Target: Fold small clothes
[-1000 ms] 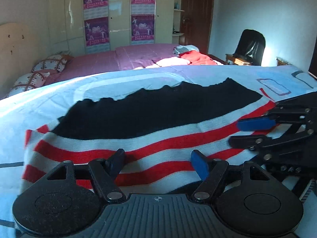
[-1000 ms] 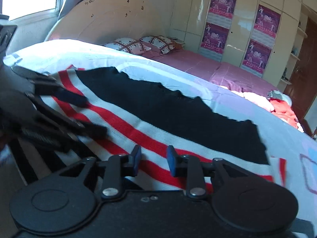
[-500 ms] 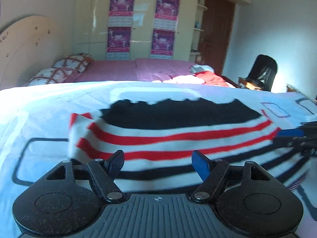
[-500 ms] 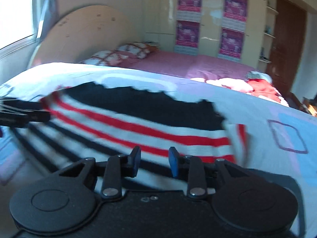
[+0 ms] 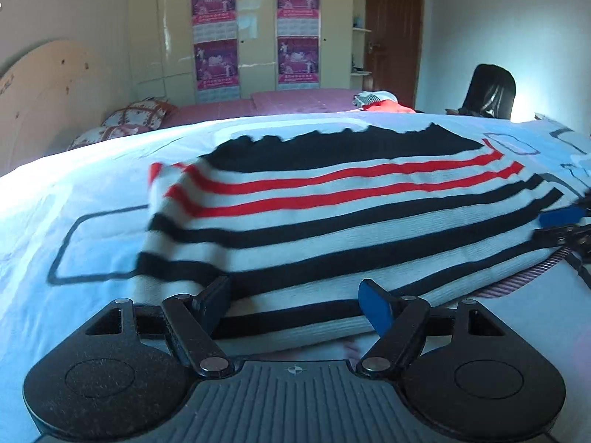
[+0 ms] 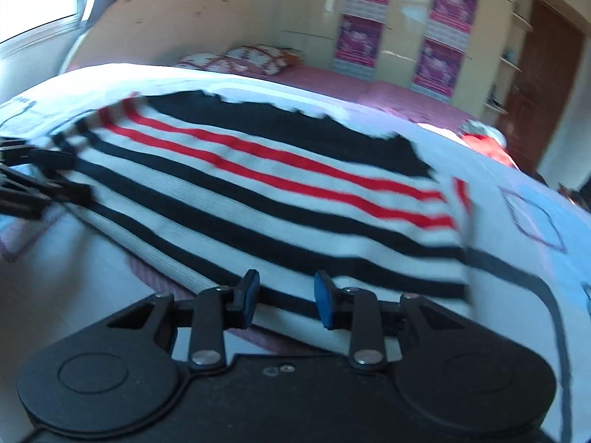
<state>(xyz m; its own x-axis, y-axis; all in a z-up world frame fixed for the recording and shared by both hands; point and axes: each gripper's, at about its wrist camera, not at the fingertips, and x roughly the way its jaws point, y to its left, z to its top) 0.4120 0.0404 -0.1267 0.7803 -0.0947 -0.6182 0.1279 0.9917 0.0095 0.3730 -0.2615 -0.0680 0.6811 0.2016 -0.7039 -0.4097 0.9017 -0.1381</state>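
Observation:
A knitted garment (image 5: 332,217) with black, white and red stripes lies folded on the pale blue bedsheet (image 5: 74,199); it also shows in the right wrist view (image 6: 258,192). My left gripper (image 5: 295,304) is open, its fingers straddling the garment's near edge. My right gripper (image 6: 285,299) is open at the garment's near edge too, fingers apart and holding nothing. The right gripper's fingers (image 5: 561,217) show at the garment's right end in the left wrist view. The left gripper's fingers (image 6: 55,184) show at its left end in the right wrist view.
A second bed with a pink cover (image 5: 280,101), patterned pillows (image 5: 136,114) and a heap of red and white clothes (image 5: 384,101) stands behind. A black chair (image 5: 491,92) is at the back right, a wardrobe with posters (image 5: 255,33) along the wall.
Both grippers have drawn back toward the near edge of the garment. More black-striped fabric now shows in front. The right gripper's fingers have opened wider.

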